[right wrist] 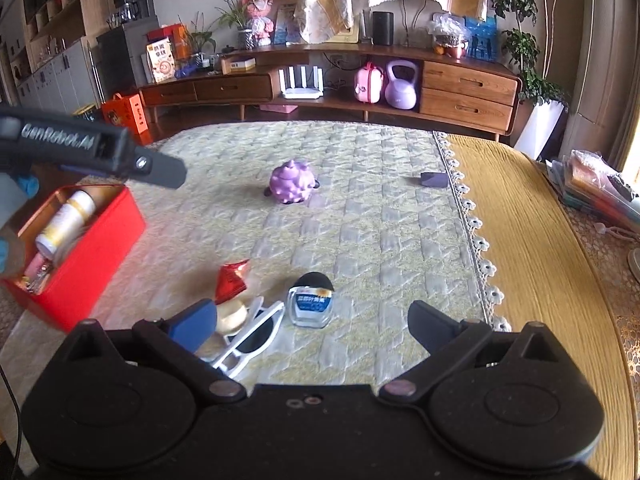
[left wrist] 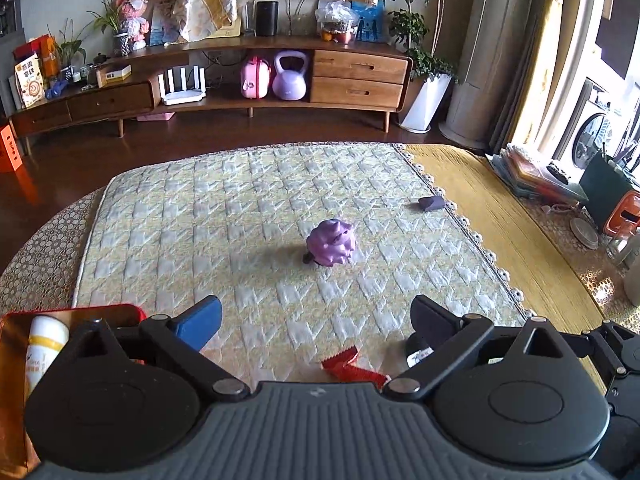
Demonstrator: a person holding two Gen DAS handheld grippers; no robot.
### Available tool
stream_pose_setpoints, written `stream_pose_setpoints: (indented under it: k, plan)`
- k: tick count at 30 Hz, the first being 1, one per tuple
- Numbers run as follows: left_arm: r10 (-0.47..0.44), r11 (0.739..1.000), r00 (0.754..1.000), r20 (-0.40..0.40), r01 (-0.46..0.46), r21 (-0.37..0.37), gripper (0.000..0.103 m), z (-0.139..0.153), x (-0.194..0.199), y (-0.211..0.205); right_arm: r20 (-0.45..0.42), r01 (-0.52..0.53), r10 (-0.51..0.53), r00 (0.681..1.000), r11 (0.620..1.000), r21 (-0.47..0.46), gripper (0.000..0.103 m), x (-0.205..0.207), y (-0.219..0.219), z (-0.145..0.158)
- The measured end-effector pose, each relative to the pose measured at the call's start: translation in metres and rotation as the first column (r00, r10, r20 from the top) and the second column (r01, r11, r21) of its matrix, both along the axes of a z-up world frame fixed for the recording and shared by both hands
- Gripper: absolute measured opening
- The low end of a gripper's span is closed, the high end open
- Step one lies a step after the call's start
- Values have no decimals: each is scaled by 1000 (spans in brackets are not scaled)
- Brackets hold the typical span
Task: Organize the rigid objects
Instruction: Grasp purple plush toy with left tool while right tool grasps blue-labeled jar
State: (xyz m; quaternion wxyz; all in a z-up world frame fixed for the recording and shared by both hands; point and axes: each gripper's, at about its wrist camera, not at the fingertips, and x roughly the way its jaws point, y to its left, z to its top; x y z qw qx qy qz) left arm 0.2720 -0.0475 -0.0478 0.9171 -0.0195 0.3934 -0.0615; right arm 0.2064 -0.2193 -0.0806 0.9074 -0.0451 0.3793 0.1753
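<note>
Both grippers' fingers spread wide, nothing between them. Left gripper [left wrist: 316, 322]: red tin box [left wrist: 16, 360] left of its left finger, white bottle [left wrist: 46, 344] inside; red wrapper [left wrist: 348, 366] between the fingers, close in; purple toy [left wrist: 331, 247] ahead on the quilted mat [left wrist: 200, 220]. Right gripper [right wrist: 312, 320]: cream round piece [right wrist: 232, 316] and white sunglasses [right wrist: 252, 340] beside its left finger, small clear bottle [right wrist: 310, 306] between the fingers, small purple block [right wrist: 434, 179] far ahead-right.
</note>
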Motion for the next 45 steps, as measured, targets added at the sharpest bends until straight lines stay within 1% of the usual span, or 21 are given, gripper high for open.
stream_pose_setpoints:
  k: [3, 7, 10, 13, 16, 18, 19, 21, 28, 30, 32, 37, 38, 39, 42, 44, 45]
  plan:
    - [18, 1000, 1000, -17, -19, -15, 101, -9, 24, -5, -25, 22, -22, 999, 1000, 2, 101, 17, 2, -8]
    - [43, 999, 998, -35, -43, 3, 101, -23, 52, -13, -44, 42, -43, 998, 999, -14, 100, 32, 7, -18]
    - [48, 999, 998, -29, -47, 19, 101, -31, 68, -19, -54, 70, -72, 996, 997, -27, 98, 43, 11, -26]
    - [51, 999, 998, -37, -50, 16, 101, -39, 84, -25, -77, 102, -105, 992, 994, -35, 93, 56, 15, -34]
    - [51, 999, 998, -41, -50, 21, 101, -46, 93, -28, -91, 99, -102, 991, 994, -36, 88, 62, 20, -41]
    - [57, 998, 998, -39, -55, 41, 101, -52, 99, -31, -96, 96, -101, 990, 994, -57, 80, 64, 25, -45]
    - [55, 998, 998, -39, -53, 45, 101, -54, 102, -32, -98, 97, -102, 990, 994, -56, 77, 64, 26, -47]
    - [63, 996, 997, -42, -61, 58, 101, -61, 108, -34, -110, 92, -95, 989, 995, -32, 69, 67, 26, -50]
    - [90, 992, 994, -56, -84, 92, 101, -84, 125, -36, -108, 74, -80, 991, 995, -60, 65, 68, 29, -52]
    - [94, 991, 993, -65, -88, 97, 101, -90, 130, -37, -101, 62, -70, 992, 995, -76, 61, 67, 29, -52]
    - [97, 991, 993, -68, -90, 96, 101, -95, 133, -37, -95, 52, -60, 994, 995, -80, 59, 66, 29, -52]
    - [101, 991, 992, -71, -95, 90, 99, -102, 136, -37, -82, 60, -67, 994, 995, -77, 50, 65, 24, -52]
    - [103, 991, 992, -70, -96, 93, 95, -102, 136, -37, -79, 62, -68, 995, 995, -78, 47, 65, 23, -51]
    - [98, 992, 993, -71, -91, 91, 92, -103, 136, -37, -74, 61, -67, 995, 995, -83, 44, 65, 23, -51]
    - [82, 994, 995, -59, -78, 78, 79, -104, 136, -40, -68, 59, -65, 996, 995, -80, 39, 64, 21, -51]
    - [58, 996, 997, -51, -54, 77, 58, -103, 135, -45, -65, 61, -66, 996, 996, -71, 38, 63, 19, -51]
    - [54, 995, 997, -55, -49, 84, 53, -103, 135, -48, -64, 62, -66, 996, 996, -68, 38, 62, 19, -51]
